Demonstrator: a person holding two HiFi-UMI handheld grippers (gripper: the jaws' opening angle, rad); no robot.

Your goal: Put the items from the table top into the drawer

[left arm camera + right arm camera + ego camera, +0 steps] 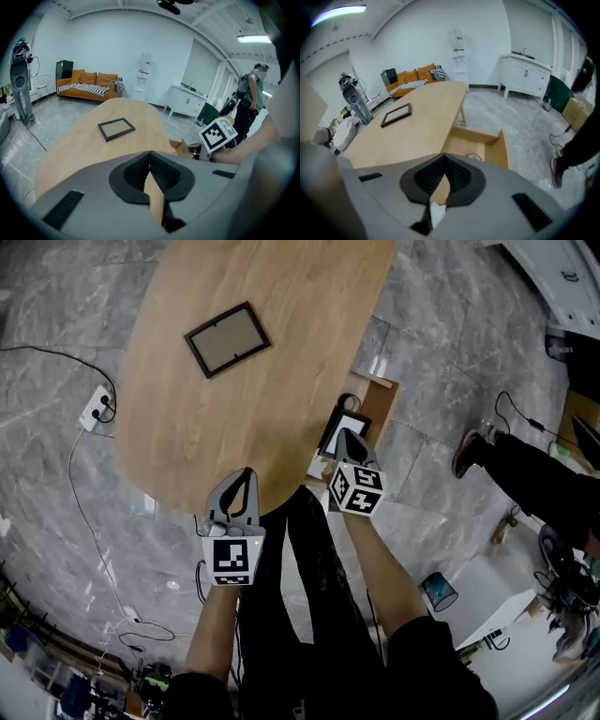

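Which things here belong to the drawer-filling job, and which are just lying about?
Job: picture frame on the table; open drawer; framed item inside it.
Lying about: power strip on the floor; orange sofa; white cabinet.

The picture frame lies on the table, well ahead of the left gripper. The drawer stands just ahead of the right gripper, beside the table's right edge.

Office-like studio; orange sofa, white cabinets, floor power strip
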